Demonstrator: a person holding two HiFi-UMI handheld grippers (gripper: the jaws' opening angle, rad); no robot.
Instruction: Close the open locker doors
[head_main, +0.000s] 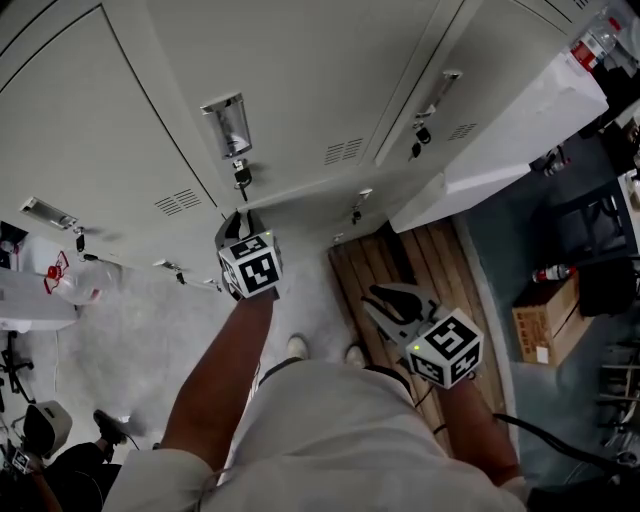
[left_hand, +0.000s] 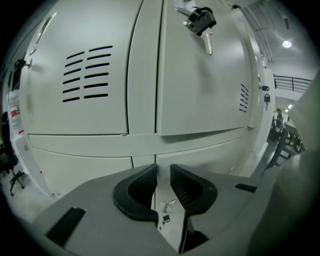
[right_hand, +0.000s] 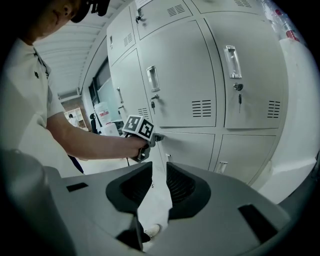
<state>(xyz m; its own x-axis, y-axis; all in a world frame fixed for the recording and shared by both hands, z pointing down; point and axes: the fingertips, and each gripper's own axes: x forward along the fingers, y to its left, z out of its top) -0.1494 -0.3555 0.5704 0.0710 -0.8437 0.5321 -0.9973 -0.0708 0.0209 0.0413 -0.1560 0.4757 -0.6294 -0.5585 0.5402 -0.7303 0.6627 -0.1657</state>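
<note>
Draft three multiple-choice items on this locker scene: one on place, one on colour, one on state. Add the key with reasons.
1. The right gripper shows above: A) wooden slats B) a sofa C) a sink.
2. The locker doors are: A) blue B) pale grey-white C) red.
3. The left gripper has its jaws: A) clamped on a cloth B) pressed fully shut C) slightly apart, empty.
Key: 1 A, the head view sets it over the slats; 2 B, every view shows pale doors; 3 C, its own view shows a bare gap.
</note>
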